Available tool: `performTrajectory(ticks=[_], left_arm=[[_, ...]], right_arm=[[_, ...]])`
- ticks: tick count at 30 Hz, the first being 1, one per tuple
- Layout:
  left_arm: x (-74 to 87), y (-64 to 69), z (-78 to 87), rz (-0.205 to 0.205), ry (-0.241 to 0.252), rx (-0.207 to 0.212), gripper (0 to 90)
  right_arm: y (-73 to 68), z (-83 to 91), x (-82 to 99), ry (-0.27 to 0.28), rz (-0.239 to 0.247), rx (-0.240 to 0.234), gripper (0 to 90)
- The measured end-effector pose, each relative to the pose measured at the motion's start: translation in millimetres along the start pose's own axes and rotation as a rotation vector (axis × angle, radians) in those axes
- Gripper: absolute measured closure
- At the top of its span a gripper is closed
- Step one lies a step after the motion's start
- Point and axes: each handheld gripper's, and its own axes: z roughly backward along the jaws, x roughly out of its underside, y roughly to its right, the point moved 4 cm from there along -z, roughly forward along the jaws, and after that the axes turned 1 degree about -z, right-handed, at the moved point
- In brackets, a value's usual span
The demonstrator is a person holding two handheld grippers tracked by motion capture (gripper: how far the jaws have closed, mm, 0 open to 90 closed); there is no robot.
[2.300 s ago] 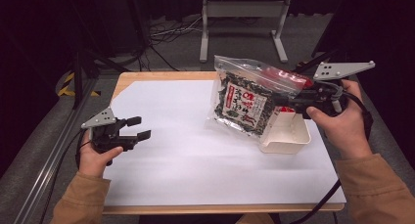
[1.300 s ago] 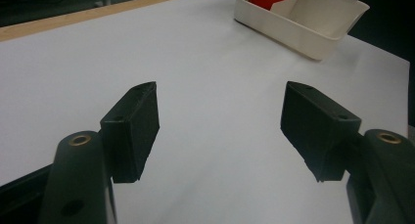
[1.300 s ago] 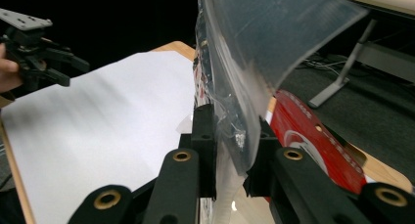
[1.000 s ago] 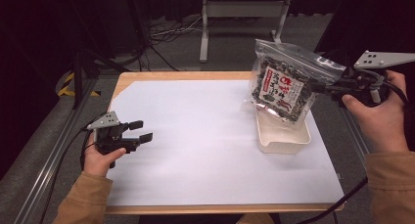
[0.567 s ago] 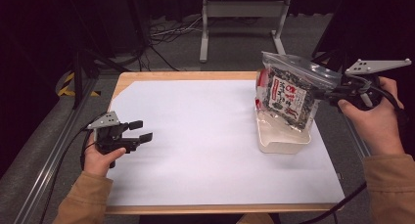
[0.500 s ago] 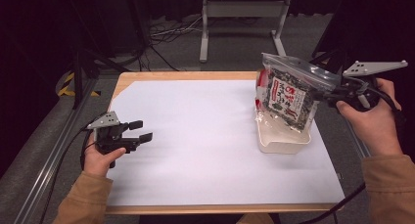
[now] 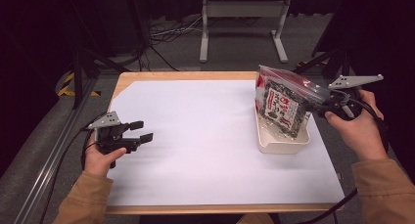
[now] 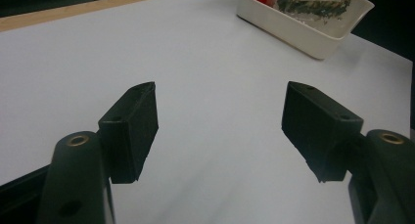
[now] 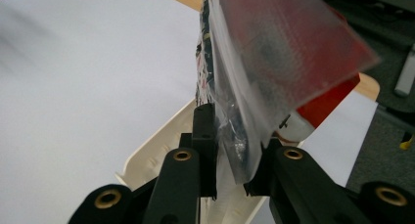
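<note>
High view, bag: the clear snack bag [image 7: 283,105] is held upright by its edge in the right gripper [image 7: 320,106]; since a second ago it has been brought lower, and its bottom is now dipped into the cream tray [image 7: 281,145] at the right side of the white table [image 7: 195,136].
High view, left side: the left gripper [image 7: 139,131] is kept unmoved near the table's left edge, with nothing between its jaws.
Left gripper view: the jaws are seen standing well apart over bare white surface; the tray is seen farther off with the bag's printed face inside it.
Right gripper view: the jaws are clamped on the bag's plastic [image 9: 235,136], directly above the tray's rim [image 9: 156,150].
Meaning: the placing is judged nearly done; release is not yet made.
</note>
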Motion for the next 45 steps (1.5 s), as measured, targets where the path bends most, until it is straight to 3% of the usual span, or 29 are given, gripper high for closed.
performTrajectory(ticks=[2,8,18,23,26,30,36,41,45], left_arm=[[-0.2,0.5,-0.2,0.002,0.002,0.001,30.2],[-0.5,1.4,0.0,-0.002,0.000,0.005,30.2],[3.4,2.9,1.6,0.009,0.000,0.008,30.1],[9.5,10.0,5.8,-0.002,-0.013,0.004,29.6],[13.1,15.3,8.9,-0.005,-0.010,-0.002,29.6],[15.6,20.7,13.9,-0.022,0.001,-0.022,30.0],[17.2,30.2,22.9,-0.046,0.015,-0.031,29.8],[21.1,38.6,30.5,-0.050,0.032,-0.032,29.7],[26.5,42.0,33.3,-0.053,0.032,-0.033,29.6]], right_arm=[[0.7,-5.2,5.7,-0.019,-0.011,-0.004,78.0],[4.9,-6.4,15.4,0.008,-0.036,-0.011,77.8],[14.3,-1.7,19.7,0.118,-0.122,-0.019,75.1],[15.8,6.0,23.8,0.252,-0.167,-0.005,47.7],[13.1,12.3,30.9,0.294,-0.192,-0.016,44.9],[7.3,12.0,51.3,0.269,-0.161,0.008,37.2],[-5.6,10.9,78.4,0.281,-0.140,0.026,36.6],[-21.1,4.3,100.8,0.297,-0.111,-0.009,36.5],[-38.4,-3.3,113.9,0.325,-0.072,-0.069,36.4]])
